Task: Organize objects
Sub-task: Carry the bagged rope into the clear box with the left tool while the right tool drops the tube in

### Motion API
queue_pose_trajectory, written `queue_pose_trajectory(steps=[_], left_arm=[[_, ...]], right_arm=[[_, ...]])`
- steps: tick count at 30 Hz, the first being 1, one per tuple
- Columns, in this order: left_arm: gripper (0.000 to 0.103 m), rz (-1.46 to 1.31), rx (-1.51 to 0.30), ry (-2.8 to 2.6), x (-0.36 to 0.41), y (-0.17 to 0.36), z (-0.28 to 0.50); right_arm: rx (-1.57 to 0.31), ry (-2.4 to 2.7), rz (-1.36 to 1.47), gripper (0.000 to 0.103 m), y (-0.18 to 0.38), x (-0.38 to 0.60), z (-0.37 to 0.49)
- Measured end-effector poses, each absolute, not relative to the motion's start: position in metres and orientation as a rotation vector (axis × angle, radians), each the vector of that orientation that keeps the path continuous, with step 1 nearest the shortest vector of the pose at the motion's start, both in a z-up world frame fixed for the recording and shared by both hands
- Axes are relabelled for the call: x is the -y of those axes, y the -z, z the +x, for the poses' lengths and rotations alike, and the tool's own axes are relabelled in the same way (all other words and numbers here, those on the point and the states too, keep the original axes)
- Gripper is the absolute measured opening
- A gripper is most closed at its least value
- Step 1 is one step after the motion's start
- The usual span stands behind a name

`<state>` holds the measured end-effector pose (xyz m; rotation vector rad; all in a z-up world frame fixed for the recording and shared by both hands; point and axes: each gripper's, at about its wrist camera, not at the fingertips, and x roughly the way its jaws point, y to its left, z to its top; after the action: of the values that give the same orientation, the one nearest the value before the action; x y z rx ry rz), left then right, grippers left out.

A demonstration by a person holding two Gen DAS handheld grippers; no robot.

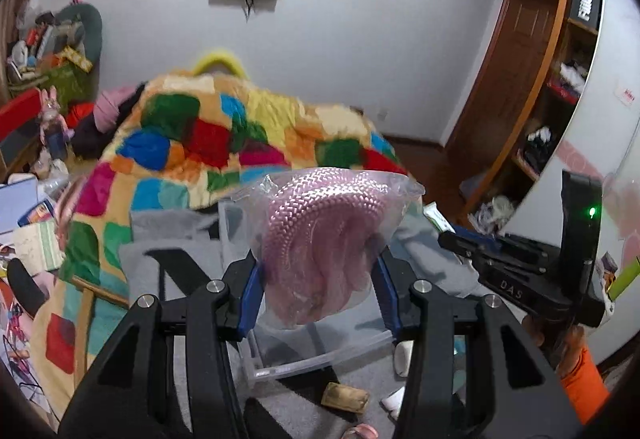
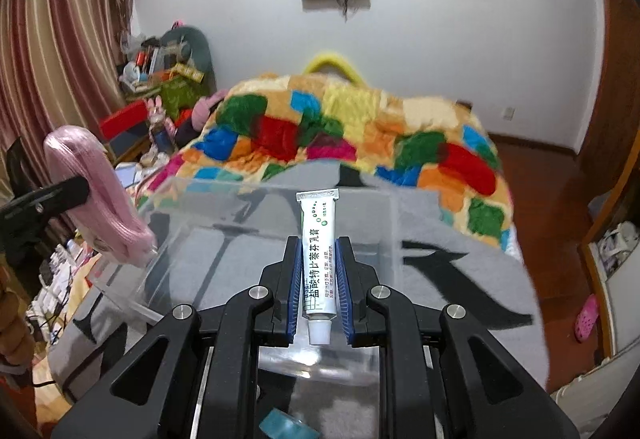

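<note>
Here the right hand-held gripper [image 2: 318,287] clamps a Chinese-lettered ointment tube [image 2: 318,259].

We cannot read the small print on the ointment tube [image 2: 319,262]. The colourful quilt [image 1: 224,143] is smeared by blur, and the teal roll [image 2: 285,425] near us is cut off by the lower edge.

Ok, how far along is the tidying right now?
Midway. The left gripper holds a clear bag of pink braided rope, the right gripper a white ointment tube. Both hang over the clear plastic bin; neither is dropped in yet. The bin's contents are unclear.
</note>
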<state>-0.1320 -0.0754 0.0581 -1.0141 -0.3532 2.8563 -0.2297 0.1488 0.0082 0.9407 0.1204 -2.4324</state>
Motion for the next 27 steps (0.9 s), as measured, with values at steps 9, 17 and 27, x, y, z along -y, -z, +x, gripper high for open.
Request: queue_pose_trajectory(steps=[9, 17, 27], left_arm=[[0.05, -1.29, 0.346, -2.7, 0.062, -0.01, -0.168], [0.055, -1.318, 0.279, -2.729, 0.055, -0.009, -0.172], [0.07, -1.24, 0.187, -2.79, 0.047, -0.025, -0.149]], right_arm=[[-0.252, 2.313, 1.064, 0.015, 0.026, -0.123, -0.242], [-0.346, 2.294, 1.102, 0.016, 0.034, -0.108, -0.241], [-0.35, 2.32, 1.049, 0.031, 0.022, -0.115, -0.225]])
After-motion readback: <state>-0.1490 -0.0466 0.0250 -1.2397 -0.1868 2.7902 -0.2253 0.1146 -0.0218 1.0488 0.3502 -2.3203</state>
